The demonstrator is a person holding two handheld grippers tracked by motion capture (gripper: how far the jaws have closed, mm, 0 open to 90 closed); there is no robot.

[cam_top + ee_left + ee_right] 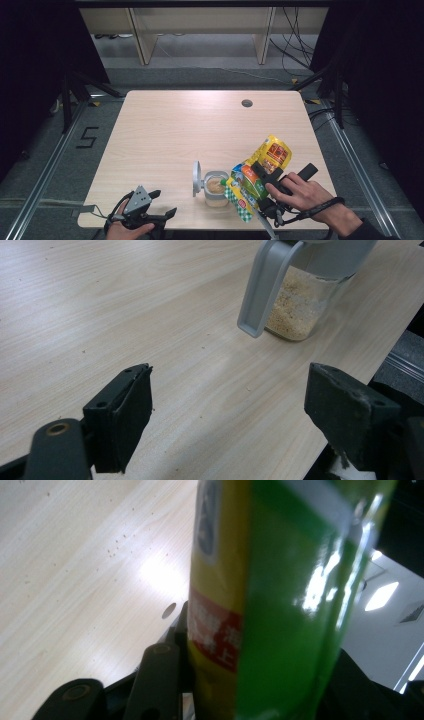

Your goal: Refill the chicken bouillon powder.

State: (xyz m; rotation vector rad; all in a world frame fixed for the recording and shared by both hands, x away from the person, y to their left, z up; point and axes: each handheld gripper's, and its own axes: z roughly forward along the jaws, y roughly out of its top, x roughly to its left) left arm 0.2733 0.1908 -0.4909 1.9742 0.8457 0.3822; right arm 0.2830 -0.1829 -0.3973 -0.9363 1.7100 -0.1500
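A glossy yellow and green food pouch (255,177) is tipped over a clear jar (216,188) of beige crumbs near the table's front edge, the pouch's checked lower end by the jar's mouth. My right gripper (260,175) is shut on the pouch (270,600), which rises between its jaws in the right gripper view. The jar's grey flip lid (196,178) stands open on its left. My left gripper (162,202) rests at the front left of the table, open, with nothing between its jaws. The jar (300,305) and its hanging lid (262,290) stand ahead of my left gripper (227,415).
The wooden table (175,130) has a round cable hole (246,103) at the back right. Pale shelving (200,30) and loose cables lie on the floor beyond the table. A black tape mark (87,137) is on the floor at left.
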